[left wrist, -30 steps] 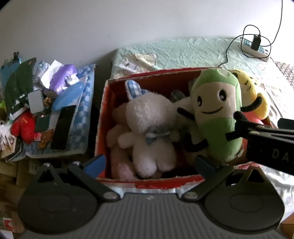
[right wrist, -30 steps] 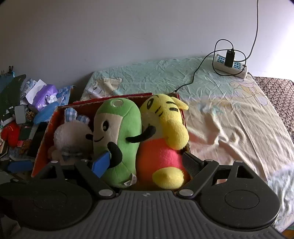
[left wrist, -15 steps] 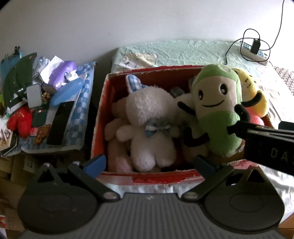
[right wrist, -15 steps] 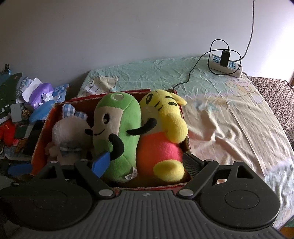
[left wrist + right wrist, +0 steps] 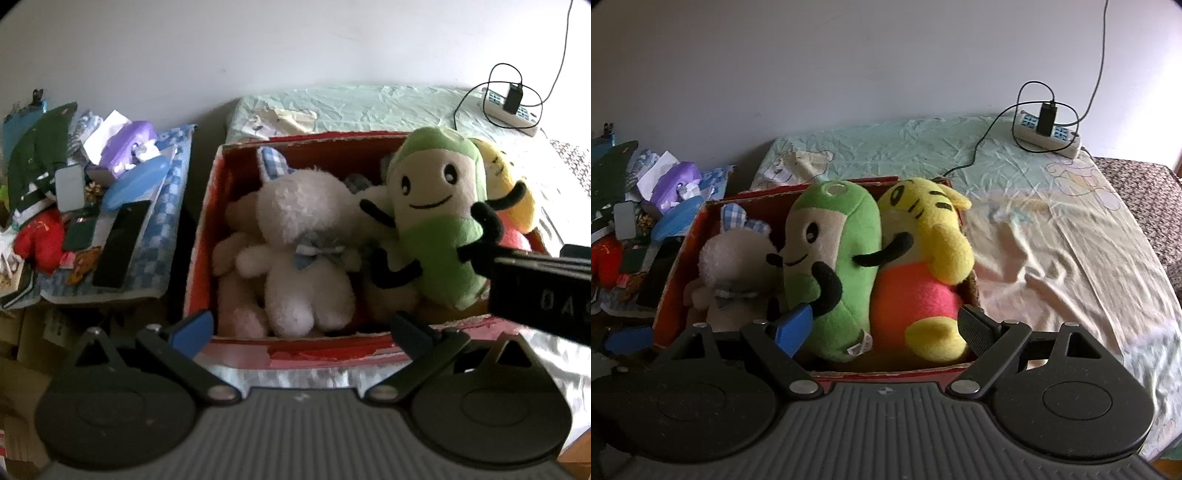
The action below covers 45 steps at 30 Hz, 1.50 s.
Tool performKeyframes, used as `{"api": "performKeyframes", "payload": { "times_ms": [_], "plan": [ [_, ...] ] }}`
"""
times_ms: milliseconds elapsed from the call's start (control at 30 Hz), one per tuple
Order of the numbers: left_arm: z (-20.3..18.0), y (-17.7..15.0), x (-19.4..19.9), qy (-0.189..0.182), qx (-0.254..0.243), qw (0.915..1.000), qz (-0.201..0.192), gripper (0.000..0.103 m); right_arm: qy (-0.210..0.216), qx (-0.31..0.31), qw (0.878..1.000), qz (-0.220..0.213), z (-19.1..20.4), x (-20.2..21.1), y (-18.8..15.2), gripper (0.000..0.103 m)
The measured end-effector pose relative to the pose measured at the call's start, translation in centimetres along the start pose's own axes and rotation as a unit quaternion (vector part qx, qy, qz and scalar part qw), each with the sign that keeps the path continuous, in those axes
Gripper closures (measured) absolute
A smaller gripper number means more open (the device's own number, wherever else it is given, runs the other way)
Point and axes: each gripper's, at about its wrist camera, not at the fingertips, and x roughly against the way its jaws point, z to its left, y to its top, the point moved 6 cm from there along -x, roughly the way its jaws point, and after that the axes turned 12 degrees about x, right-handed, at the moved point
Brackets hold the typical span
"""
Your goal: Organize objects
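A red cardboard box [image 5: 201, 236] [image 5: 886, 370] sits on the bed and holds several plush toys. A white fluffy plush [image 5: 303, 251] [image 5: 735, 273] lies at its left. The green smiling plush [image 5: 436, 221] [image 5: 834, 266] stands in the middle, and a yellow and pink plush [image 5: 923, 266] [image 5: 506, 192] leans beside it on the right. My left gripper [image 5: 299, 328] hovers open just before the box's front rim, holding nothing. Before the green and yellow plushes, my right gripper [image 5: 884, 328] is also open and empty. Its body [image 5: 543, 291] shows at the right of the left wrist view.
A cluttered side surface [image 5: 122, 266] left of the box carries a purple tissue pack [image 5: 127, 147], a black phone [image 5: 122, 243] and a red item [image 5: 40, 236]. A power strip [image 5: 1049, 129] with cables lies on the sheet [image 5: 1052, 236] by the wall.
Both grippers have drawn back a little from the box and stayed open. The box's front rim now shows in the right wrist view. The plushes have not moved.
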Motion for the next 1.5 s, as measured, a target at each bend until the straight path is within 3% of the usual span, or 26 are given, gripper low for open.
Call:
{"api": "performKeyframes", "payload": {
  "times_ms": [300,1500],
  "plan": [
    [0.3,0.1,0.1,0.02,0.012,0.9997,-0.006,0.001,0.012,0.006,1.0,0.0,0.1,-0.2,0.1,0.015],
    [-0.4,-0.3,-0.2,0.021,0.013,0.9996,-0.016,0.0,0.02,-0.015,1.0,0.012,-0.7,-0.9,-1.1,0.015]
  ]
}}
